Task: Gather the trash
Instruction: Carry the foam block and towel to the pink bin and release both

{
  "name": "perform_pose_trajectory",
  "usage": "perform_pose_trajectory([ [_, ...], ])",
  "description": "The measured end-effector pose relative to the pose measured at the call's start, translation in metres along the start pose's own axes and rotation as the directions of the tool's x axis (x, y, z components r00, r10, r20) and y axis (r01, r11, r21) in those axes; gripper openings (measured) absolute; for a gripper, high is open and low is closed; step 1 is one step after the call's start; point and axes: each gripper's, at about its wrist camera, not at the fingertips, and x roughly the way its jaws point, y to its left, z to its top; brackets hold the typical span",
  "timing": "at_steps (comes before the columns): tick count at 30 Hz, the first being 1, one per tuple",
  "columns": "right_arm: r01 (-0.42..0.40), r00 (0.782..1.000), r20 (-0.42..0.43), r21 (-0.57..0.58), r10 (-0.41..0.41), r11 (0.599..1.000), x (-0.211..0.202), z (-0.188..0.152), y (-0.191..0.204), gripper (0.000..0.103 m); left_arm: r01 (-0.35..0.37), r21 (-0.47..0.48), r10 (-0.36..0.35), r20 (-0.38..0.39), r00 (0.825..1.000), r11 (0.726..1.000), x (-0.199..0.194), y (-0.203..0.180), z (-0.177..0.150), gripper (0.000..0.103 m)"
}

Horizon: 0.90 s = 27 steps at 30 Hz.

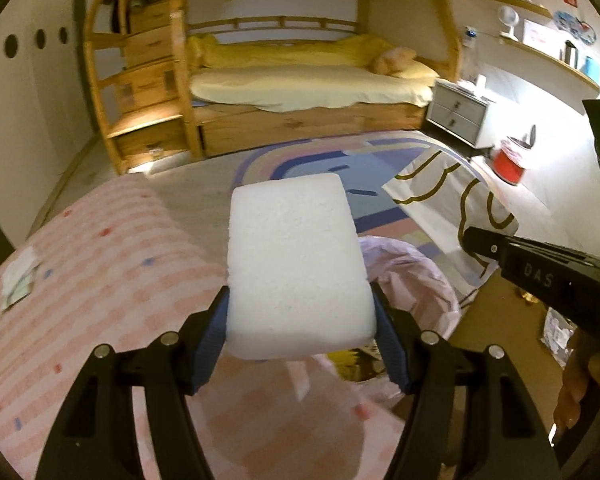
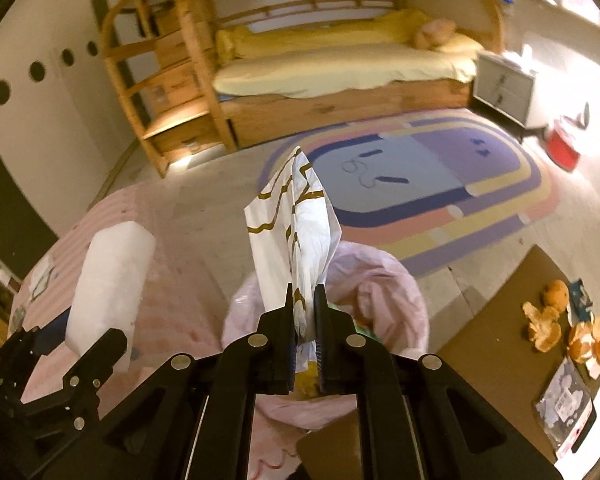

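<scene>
My left gripper (image 1: 302, 312) is shut on a white foam block (image 1: 296, 264) and holds it above and just left of a pink trash bag (image 1: 416, 284). The block also shows at the left of the right wrist view (image 2: 108, 284). My right gripper (image 2: 303, 312) is shut on a white plastic wrapper with gold lines (image 2: 296, 232), held upright over the open pink trash bag (image 2: 376, 292). The wrapper shows in the left wrist view (image 1: 452, 208), with the right gripper's body (image 1: 540, 276) beside it.
A pink striped mat (image 1: 100, 280) lies to the left with paper scraps (image 1: 20, 276). Orange peels (image 2: 560, 324) and packets (image 2: 568, 400) lie on brown cardboard (image 2: 500, 320) at the right. A bunk bed (image 1: 308, 80), rug (image 2: 412, 188) and red bin (image 1: 510, 160) stand beyond.
</scene>
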Motion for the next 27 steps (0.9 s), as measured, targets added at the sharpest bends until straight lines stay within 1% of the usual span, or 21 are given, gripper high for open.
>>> perform_pose_trajectory([
  [3,-0.006,1.0,-0.026,0.045,0.007,0.999,0.008,0.001,-0.018,0.01,0.026,0.01,-0.026,-0.024,0.999,1.0,0.016,-0.013,0.004,0.065],
  [6,-0.004,1.0,-0.03,0.085,0.007,0.996,0.014,0.004,-0.032,0.011,0.042,0.018,-0.041,-0.043,0.998,0.999,0.031,-0.024,0.008,0.067],
  [8,-0.009,0.999,-0.038,0.099,0.013,0.995,0.017,0.005,-0.035,0.014,0.047,0.021,-0.046,-0.051,0.998,0.999,0.038,-0.027,0.011,0.068],
  [10,-0.011,0.999,-0.052,0.107,0.017,0.994,0.023,0.006,-0.037,0.028,0.045,0.019,-0.044,-0.06,0.997,0.999,0.042,-0.028,0.01,0.07],
  [11,-0.016,0.998,-0.054,0.112,0.022,0.994,0.025,0.006,-0.039,0.032,0.042,0.015,-0.041,-0.064,0.997,0.999,0.043,-0.026,0.011,0.073],
  [12,-0.018,0.998,-0.057,0.118,0.025,0.993,0.026,0.006,-0.041,0.038,0.037,0.007,-0.036,-0.065,0.997,0.999,0.043,-0.025,0.01,0.075],
  [13,-0.017,0.998,-0.056,0.122,0.024,0.992,0.026,0.007,-0.042,0.04,0.035,0.002,-0.035,-0.066,0.997,0.999,0.044,-0.023,0.012,0.077],
  [17,-0.018,0.999,-0.036,0.123,0.022,0.992,0.021,0.006,-0.041,0.041,0.014,-0.02,-0.015,-0.057,0.998,1.0,0.038,-0.014,0.012,0.078],
  [21,-0.03,0.999,-0.006,0.102,0.031,0.994,0.012,0.006,-0.033,0.041,-0.017,-0.05,0.016,-0.029,0.999,0.999,0.02,-0.001,0.008,0.078],
  [23,-0.05,0.999,0.008,0.077,0.049,0.996,0.008,0.007,-0.023,0.041,-0.042,-0.069,0.041,-0.016,0.999,0.997,0.007,0.009,0.005,0.078],
  [27,-0.121,0.992,0.025,-0.017,0.122,0.992,-0.001,0.005,0.01,0.041,-0.089,-0.11,0.091,0.006,0.996,0.99,-0.017,0.032,-0.002,0.078],
])
